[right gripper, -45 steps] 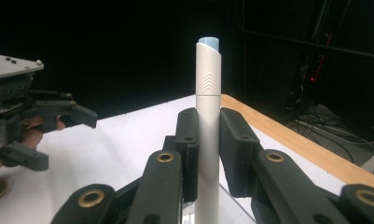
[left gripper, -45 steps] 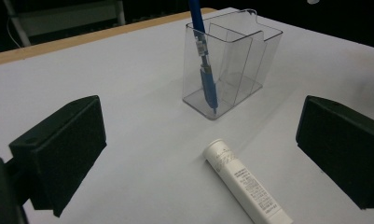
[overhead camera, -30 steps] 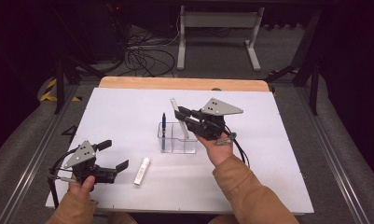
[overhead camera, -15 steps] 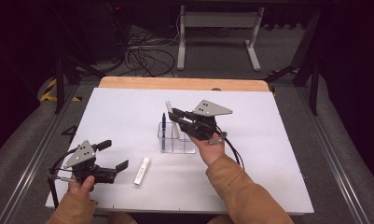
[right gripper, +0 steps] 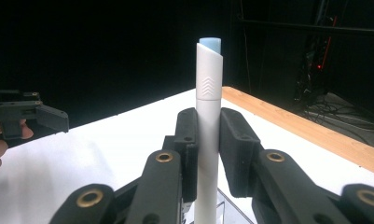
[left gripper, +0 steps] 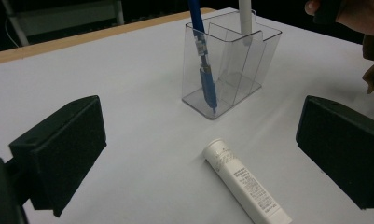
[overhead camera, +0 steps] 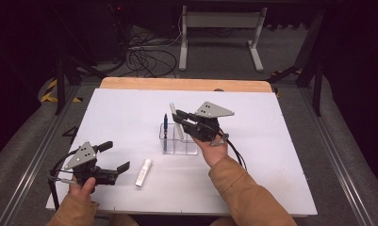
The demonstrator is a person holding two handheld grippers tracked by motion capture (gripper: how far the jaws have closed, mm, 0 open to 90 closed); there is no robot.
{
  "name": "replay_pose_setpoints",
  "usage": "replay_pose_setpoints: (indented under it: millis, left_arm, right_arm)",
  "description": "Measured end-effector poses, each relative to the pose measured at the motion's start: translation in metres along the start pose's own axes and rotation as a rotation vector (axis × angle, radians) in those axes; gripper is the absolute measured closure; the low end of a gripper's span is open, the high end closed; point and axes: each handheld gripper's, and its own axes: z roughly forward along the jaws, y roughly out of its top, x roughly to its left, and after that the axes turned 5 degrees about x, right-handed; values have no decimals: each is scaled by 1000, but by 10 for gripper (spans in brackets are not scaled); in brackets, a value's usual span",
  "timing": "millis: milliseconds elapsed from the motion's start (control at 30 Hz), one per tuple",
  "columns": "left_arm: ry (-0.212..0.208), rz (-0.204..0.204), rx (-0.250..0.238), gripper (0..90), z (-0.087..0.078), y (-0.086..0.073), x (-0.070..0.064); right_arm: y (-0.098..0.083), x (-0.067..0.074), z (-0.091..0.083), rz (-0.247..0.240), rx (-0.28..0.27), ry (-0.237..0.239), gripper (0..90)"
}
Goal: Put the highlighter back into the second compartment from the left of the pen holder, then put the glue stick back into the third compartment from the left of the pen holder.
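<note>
White table, right claw level, jaws just easing around upright white pen.

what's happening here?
A person works two handheld grippers at a white table. The right gripper has a white pen upright between its pads, lower end in the clear holder; its jaws have just been opening a little. A blue pen stands in another compartment. The left gripper waits open beside a white tube lying on the table.
</note>
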Motion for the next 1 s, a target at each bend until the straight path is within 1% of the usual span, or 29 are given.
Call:
replay_pose_setpoints:
  millis: [33,67,100,167,233,333,400,467,600,700,767,833,1000]
  left_arm:
    - [-2,-4,0,22,0,0,0]
    - [-2,-4,0,22,0,0,0]
    - [-1,1,0,22,0,0,0]
    - [-5,-9,3,22,1,0,0]
    - [-4,-7,4,22,0,0,0]
    - [-1,-2,4,21,0,0,0]
    - [0,-5,3,21,1,0,0]
    - [-1,-7,2,21,1,0,0]
    - [1,-6,4,21,1,0,-1]
    - [2,-7,3,21,0,0,-1]
    - [5,-3,3,20,0,0,-1]
    - [-1,-10,7,19,1,0,-1]
    - [-10,-19,18,6,2,1,-2]
  right_arm:
    - [0,0,0,-1,0,2,647]
    - [1,0,-1,8,1,4,537]
    - [2,0,-2,15,-4,0,472]
    - [4,1,-6,11,-13,-20,379]
    - [6,1,-11,3,-18,-32,312]
    - [9,0,-19,20,-44,-6,220]
    - [11,-1,-25,28,-47,-2,199]
    - [12,-2,-28,29,-47,-10,189]
    - [13,-3,-32,23,-28,-15,183]
    - [12,-5,-33,24,-22,-3,182]
    - [12,-5,-35,18,-20,-3,178]
    - [11,-6,-37,5,-10,-9,164]
    - [11,-6,-47,-15,1,-19,104]
